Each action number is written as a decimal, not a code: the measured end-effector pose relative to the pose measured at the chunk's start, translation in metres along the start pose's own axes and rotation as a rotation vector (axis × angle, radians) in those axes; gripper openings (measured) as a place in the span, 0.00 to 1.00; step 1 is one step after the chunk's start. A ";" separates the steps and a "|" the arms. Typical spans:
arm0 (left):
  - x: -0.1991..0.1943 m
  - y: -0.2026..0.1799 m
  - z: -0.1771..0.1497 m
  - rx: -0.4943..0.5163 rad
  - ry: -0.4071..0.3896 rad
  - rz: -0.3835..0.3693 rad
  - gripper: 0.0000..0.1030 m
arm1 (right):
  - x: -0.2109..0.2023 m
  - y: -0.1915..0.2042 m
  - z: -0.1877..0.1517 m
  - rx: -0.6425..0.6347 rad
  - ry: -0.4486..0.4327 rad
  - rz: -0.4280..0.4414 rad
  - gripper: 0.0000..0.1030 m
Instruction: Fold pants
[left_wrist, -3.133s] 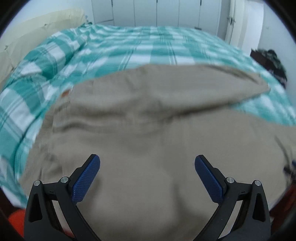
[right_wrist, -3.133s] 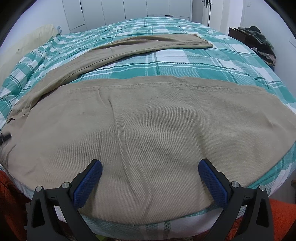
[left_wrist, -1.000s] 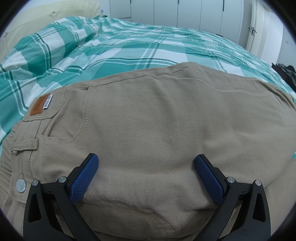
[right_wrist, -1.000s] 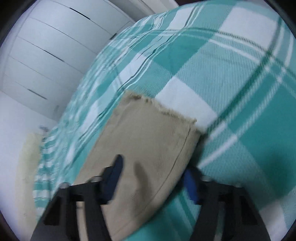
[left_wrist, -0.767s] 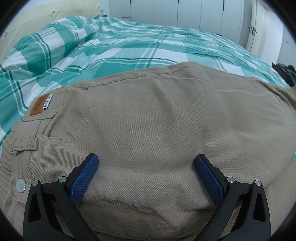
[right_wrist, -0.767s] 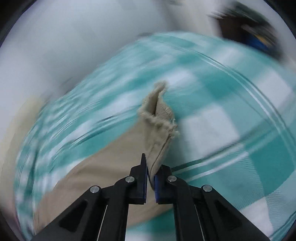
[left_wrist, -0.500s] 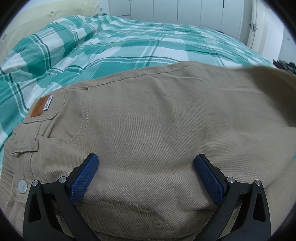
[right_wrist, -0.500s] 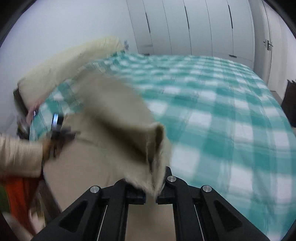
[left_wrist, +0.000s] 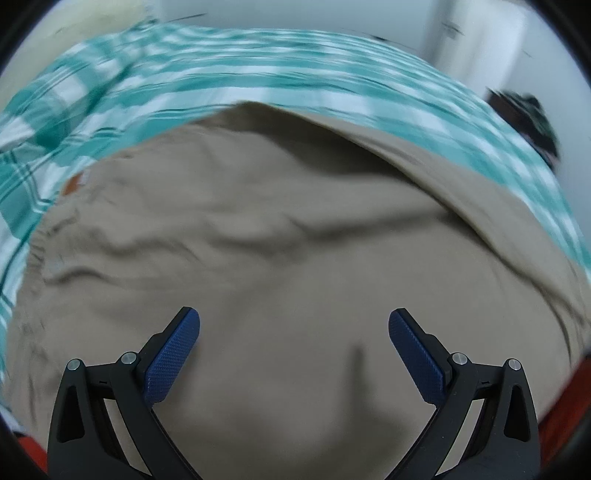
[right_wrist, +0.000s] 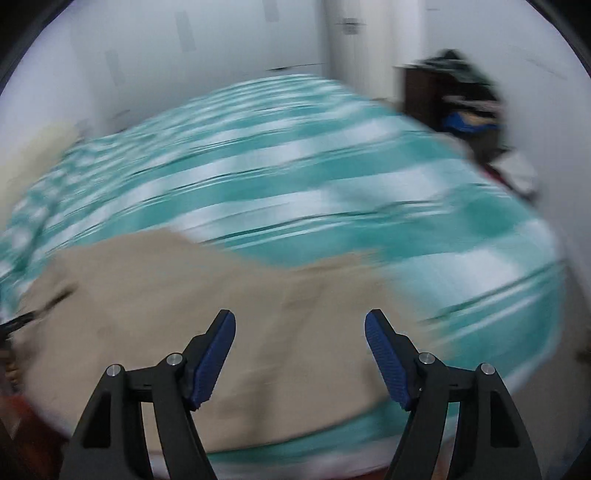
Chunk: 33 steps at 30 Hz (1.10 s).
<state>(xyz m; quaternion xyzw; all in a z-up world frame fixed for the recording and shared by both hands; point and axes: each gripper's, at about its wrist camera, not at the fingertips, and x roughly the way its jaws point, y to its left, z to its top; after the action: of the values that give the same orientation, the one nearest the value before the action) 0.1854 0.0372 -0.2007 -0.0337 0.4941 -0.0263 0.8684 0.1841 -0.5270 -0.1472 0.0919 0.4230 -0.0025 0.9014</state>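
Beige pants lie on the near side of a bed, with one leg folded over the body; its edge runs diagonally at the right. Both views are motion-blurred. My left gripper hovers open above the pants, nothing between its blue pads. In the right wrist view the pants spread across the lower left. My right gripper is above them, its jaws opening, and no cloth is between the pads.
A teal and white checked bedspread covers the bed. A dark stand piled with clothes is at the far right by white wardrobe doors. A cream pillow lies at the far left. Something orange shows below the bed edge.
My right gripper carried the pant leg end over the body and let it go; its jaws went from shut on the cloth to open. My left gripper pulled back and up from the waistband.
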 end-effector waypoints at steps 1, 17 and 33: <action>-0.002 -0.010 -0.010 0.029 0.002 -0.001 0.99 | 0.003 0.025 -0.006 -0.020 0.008 0.057 0.70; 0.014 -0.020 -0.049 0.076 0.021 0.010 0.99 | 0.067 0.195 -0.106 -0.246 0.147 0.246 0.78; 0.015 -0.019 -0.054 0.083 0.022 0.014 0.99 | 0.015 0.153 -0.087 0.011 0.019 0.439 0.78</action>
<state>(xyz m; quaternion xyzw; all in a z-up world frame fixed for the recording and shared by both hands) 0.1463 0.0158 -0.2397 0.0062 0.5024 -0.0412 0.8636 0.1399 -0.3605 -0.1883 0.1867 0.4013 0.1925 0.8758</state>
